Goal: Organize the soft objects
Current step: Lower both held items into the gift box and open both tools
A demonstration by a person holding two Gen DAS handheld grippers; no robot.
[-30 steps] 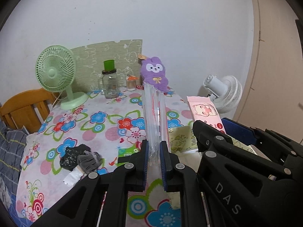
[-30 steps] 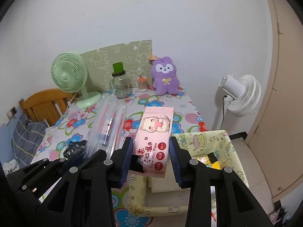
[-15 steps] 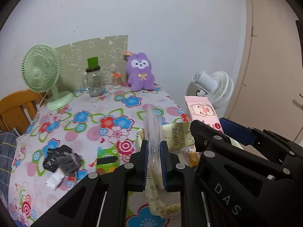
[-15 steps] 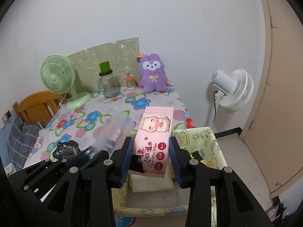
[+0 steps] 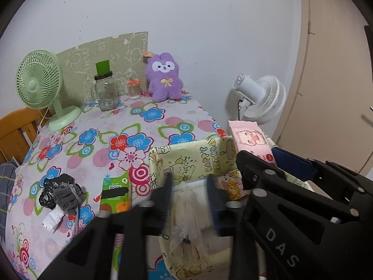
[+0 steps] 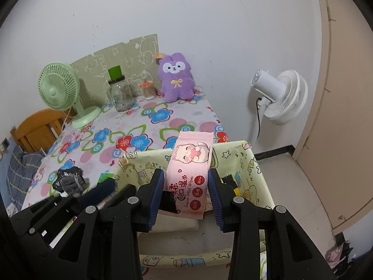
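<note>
My right gripper (image 6: 185,187) is shut on a pink pack of wet wipes (image 6: 190,165) and holds it over the yellow cartoon-print fabric bin (image 6: 251,163). The pack also shows in the left wrist view (image 5: 250,141). My left gripper (image 5: 190,197) is open, its jaws blurred and spread over the bin (image 5: 198,156). A clear plastic bag (image 5: 186,217) with thin items inside lies loose in the bin below the jaws. A purple plush bunny (image 5: 164,79) sits at the table's far edge.
On the flowered tablecloth (image 5: 93,137) lie a dark cloth bundle (image 5: 61,193) and a green packet (image 5: 115,194). A green fan (image 5: 38,79), a glass jar (image 5: 106,91) and a small orange-lidded container (image 5: 134,89) stand at the back. A white fan (image 5: 260,98) stands beyond the table.
My left gripper has opened and let go of the clear plastic bag, which now lies in the bin. Both grippers have moved right, over the bin. The right gripper still holds the wipes.
</note>
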